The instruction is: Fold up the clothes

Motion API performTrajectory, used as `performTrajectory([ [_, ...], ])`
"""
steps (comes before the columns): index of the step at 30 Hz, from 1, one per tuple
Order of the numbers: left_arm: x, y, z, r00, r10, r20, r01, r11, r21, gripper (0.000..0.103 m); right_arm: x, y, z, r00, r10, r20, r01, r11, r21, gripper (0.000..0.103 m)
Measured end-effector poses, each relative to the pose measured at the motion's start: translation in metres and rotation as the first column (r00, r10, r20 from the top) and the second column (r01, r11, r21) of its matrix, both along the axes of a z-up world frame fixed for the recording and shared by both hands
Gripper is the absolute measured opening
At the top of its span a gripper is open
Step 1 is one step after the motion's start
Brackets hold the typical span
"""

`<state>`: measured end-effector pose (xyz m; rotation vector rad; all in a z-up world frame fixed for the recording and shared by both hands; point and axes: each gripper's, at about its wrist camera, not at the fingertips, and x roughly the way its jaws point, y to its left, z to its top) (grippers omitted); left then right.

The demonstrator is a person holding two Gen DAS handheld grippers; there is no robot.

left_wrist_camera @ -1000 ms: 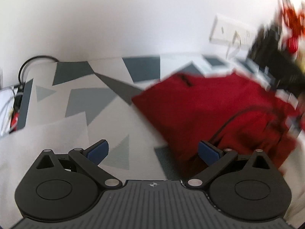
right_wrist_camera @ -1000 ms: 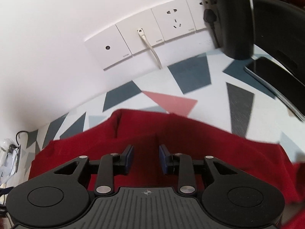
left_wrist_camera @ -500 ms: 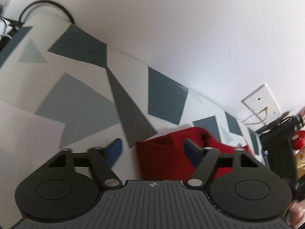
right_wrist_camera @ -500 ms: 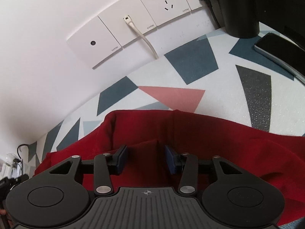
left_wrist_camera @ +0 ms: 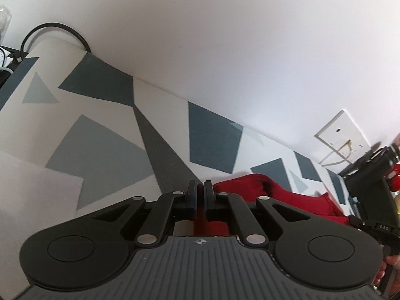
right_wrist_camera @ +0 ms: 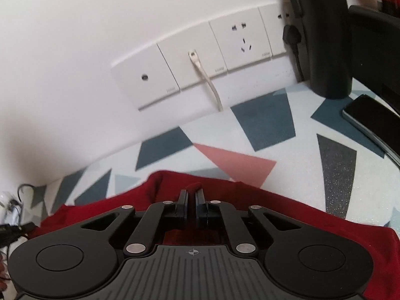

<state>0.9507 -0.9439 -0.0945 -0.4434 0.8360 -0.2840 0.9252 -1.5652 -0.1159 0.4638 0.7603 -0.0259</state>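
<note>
A red garment (left_wrist_camera: 277, 198) lies on a table cover printed with triangles (left_wrist_camera: 100, 135). My left gripper (left_wrist_camera: 201, 190) is at the garment's left corner with its jaws shut, and red cloth shows under and between the fingers. In the right wrist view the red garment (right_wrist_camera: 275, 205) spreads under my right gripper (right_wrist_camera: 191, 195). That gripper is shut on a small raised fold near the garment's far edge, and a tuft of red cloth sticks up past the fingertips. Most of the garment is hidden behind the gripper bodies.
White wall sockets (right_wrist_camera: 215, 57) with a white cable (right_wrist_camera: 212, 87) sit behind the table. A black cylinder (right_wrist_camera: 325, 40) and a dark phone (right_wrist_camera: 367, 115) stand at the right. A black cable loop (left_wrist_camera: 55, 32) is far left. The other gripper (left_wrist_camera: 370, 195) and a hand (left_wrist_camera: 390, 270) show at the right.
My left gripper swung over to the garment's left corner, rolled, and its wide jaws closed on the cloth. My right gripper stayed put and closed its jaws on a fold.
</note>
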Motion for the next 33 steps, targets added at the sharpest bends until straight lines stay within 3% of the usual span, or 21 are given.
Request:
performTrajectory([
  [4,0.002,-0.003,-0.007,1.0,0.011,-0.015,-0.011,1.0,0.024,0.009,0.007,0.002,-0.014,1.0,0.002,-0.029,-0.003,0.999,-0.049,0.01],
  [5,0.001,-0.005,-0.006,1.0,0.009,-0.022,-0.008,0.999,0.044,0.011,0.006,0.002,-0.014,0.999,-0.013,-0.031,0.011,0.998,-0.059,0.022],
  [6,0.001,-0.007,-0.005,1.0,0.007,-0.029,-0.005,0.998,0.064,0.026,0.006,0.0,-0.012,0.999,-0.034,-0.031,0.031,0.997,-0.066,0.031],
  [7,0.0,-0.008,-0.002,0.999,0.003,-0.035,0.0,0.996,0.085,0.055,0.002,-0.003,-0.009,0.998,-0.057,-0.018,0.056,0.997,-0.059,0.033],
  [8,-0.004,-0.009,0.003,1.0,-0.006,-0.022,0.008,0.995,0.103,0.066,-0.005,-0.009,-0.003,0.997,-0.082,0.006,0.082,0.996,-0.037,0.034],
  [9,-0.008,-0.01,0.008,1.0,-0.019,-0.006,0.02,0.993,0.12,0.071,-0.015,-0.015,0.002,0.994,-0.108,0.027,0.108,0.994,-0.02,0.036],
  [13,-0.038,-0.02,0.029,0.987,-0.151,0.046,0.142,0.975,0.17,0.071,-0.062,-0.038,0.017,0.973,-0.214,0.086,0.214,0.977,0.011,0.041],
  [16,-0.066,-0.026,0.037,0.98,-0.193,0.051,0.184,0.973,0.14,0.073,-0.107,-0.054,0.019,0.949,-0.304,0.081,0.305,0.952,0.007,0.044],
  [21,-0.107,-0.031,0.04,0.989,-0.148,0.011,0.147,0.985,0.087,0.081,-0.176,-0.072,0.018,0.895,-0.441,0.061,0.443,0.896,-0.021,0.052],
  [24,-0.122,-0.036,0.031,0.991,-0.131,-0.028,0.134,0.981,0.141,0.083,-0.203,-0.078,0.009,0.873,-0.487,0.027,0.488,0.871,-0.059,0.061],
  [26,-0.128,-0.038,0.023,0.992,-0.116,-0.05,0.123,0.974,0.189,0.085,-0.213,-0.079,0.001,0.859,-0.512,-0.001,0.507,0.85,-0.141,0.063],
  [29,-0.133,-0.035,0.013,0.996,-0.065,-0.059,0.077,0.968,0.238,0.091,-0.221,-0.076,-0.01,0.836,-0.547,-0.028,0.526,0.816,-0.242,0.084],
  [33,-0.134,-0.032,0.002,0.997,-0.028,-0.076,0.049,0.953,0.299,0.095,-0.217,-0.072,-0.027,0.856,-0.512,-0.068,0.48,0.837,-0.264,0.084],
])
